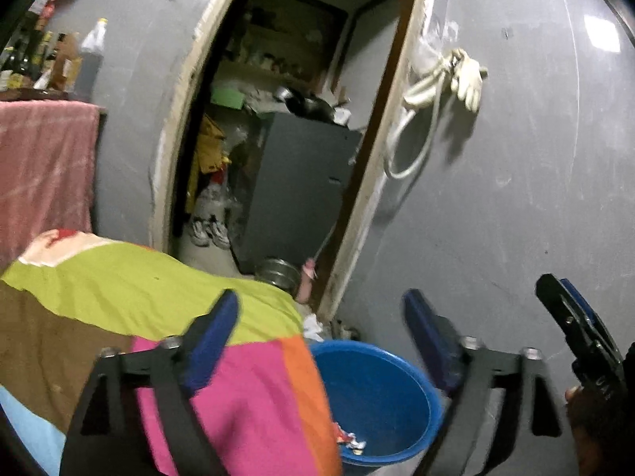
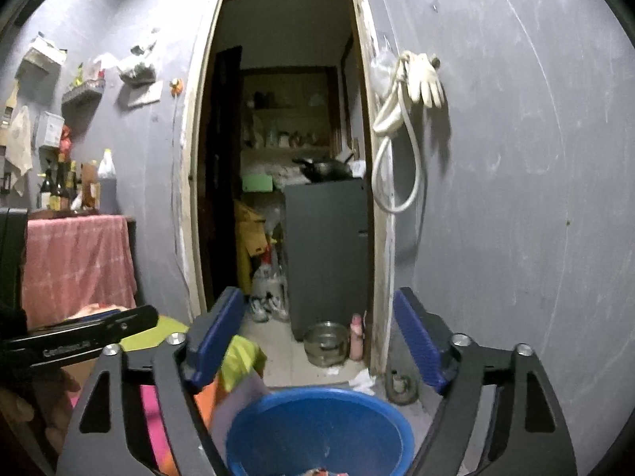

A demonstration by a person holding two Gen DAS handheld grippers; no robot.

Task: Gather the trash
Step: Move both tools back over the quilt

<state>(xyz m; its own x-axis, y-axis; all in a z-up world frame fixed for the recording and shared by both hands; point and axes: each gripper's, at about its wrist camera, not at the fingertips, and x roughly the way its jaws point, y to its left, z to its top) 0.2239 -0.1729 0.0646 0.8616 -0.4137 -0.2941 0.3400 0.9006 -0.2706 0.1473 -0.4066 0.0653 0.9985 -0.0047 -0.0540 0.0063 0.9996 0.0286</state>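
Note:
A blue plastic tub [image 1: 381, 400] stands on the floor beside the bed, with crumpled wrappers [image 1: 349, 438] at its bottom. It also shows low in the right wrist view [image 2: 317, 432]. My left gripper [image 1: 321, 329] is open and empty, held above the bed's edge and the tub. My right gripper [image 2: 319, 325] is open and empty, held above the tub and facing the doorway. The right gripper shows at the right edge of the left wrist view [image 1: 575, 329]. A white scrap of paper [image 2: 363, 382] lies on the floor behind the tub.
A bed with a patchwork cover [image 1: 158, 317] fills the left. A grey wall [image 2: 516, 198] with hung gloves [image 2: 424, 79] and hose is right. An open doorway [image 2: 285, 158] shows a grey cabinet [image 2: 329, 254], a steel bowl [image 2: 325, 343], shoes and clutter. A table with bottles [image 2: 71, 186] stands left.

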